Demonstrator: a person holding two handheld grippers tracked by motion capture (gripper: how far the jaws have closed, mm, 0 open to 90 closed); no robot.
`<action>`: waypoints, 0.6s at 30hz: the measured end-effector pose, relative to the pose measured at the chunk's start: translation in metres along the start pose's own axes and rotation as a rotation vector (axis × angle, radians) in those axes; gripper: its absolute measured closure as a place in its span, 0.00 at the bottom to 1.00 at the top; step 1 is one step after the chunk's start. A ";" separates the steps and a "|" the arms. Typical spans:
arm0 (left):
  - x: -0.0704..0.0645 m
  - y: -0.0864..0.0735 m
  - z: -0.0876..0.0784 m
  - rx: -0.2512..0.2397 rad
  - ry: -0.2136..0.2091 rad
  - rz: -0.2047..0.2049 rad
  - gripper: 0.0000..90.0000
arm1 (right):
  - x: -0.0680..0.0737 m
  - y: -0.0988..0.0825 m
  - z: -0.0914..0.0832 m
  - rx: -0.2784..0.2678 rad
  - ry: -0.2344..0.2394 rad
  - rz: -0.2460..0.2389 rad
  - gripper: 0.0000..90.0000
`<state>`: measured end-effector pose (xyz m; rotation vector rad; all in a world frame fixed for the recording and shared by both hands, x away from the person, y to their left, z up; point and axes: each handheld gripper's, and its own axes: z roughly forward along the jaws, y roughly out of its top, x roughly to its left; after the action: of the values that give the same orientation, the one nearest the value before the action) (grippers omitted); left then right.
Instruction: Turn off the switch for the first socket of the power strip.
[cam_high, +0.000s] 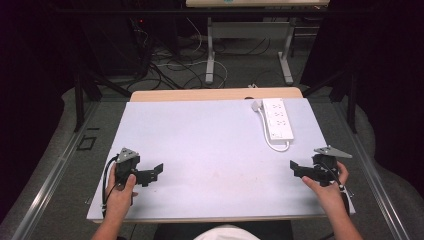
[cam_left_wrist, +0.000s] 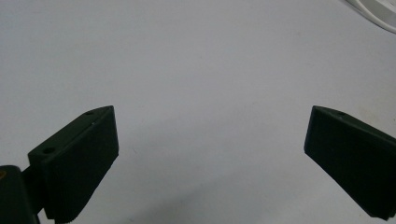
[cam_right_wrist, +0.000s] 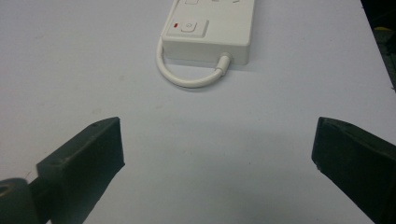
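Note:
A white power strip (cam_high: 277, 119) lies at the far right of the white table top (cam_high: 210, 150), its cable (cam_high: 276, 145) looping round from its near end. In the right gripper view the power strip (cam_right_wrist: 210, 28) shows a switch with a red mark, and its cable (cam_right_wrist: 187, 79) curves below it. My left gripper (cam_high: 156, 171) rests at the near left in a hand, jaws wide apart and empty; in its own view the left gripper (cam_left_wrist: 210, 140) frames bare table. My right gripper (cam_high: 295, 167) sits at the near right, held by the other hand, open and empty, well short of the strip.
The white sheet covers a wooden table whose far edge (cam_high: 215, 94) shows. Beyond it stand the legs of another table (cam_high: 210, 55) and loose cables (cam_high: 170, 70) on the floor. Dark curtains flank both sides.

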<state>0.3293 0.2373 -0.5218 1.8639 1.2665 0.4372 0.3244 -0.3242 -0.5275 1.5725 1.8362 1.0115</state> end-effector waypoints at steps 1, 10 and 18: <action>0.000 0.000 0.000 0.005 -0.002 0.001 0.03 | 0.000 0.000 0.000 0.002 0.003 -0.007 0.03; -0.005 0.000 0.001 0.004 0.002 0.017 0.03 | 0.003 0.001 -0.002 0.003 0.002 -0.048 0.08; -0.009 -0.003 -0.002 -0.005 0.009 0.025 0.03 | 0.008 0.011 -0.006 0.007 0.018 -0.054 0.15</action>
<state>0.3219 0.2311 -0.5218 1.8770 1.2485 0.4620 0.3243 -0.3171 -0.5145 1.5138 1.8857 0.9990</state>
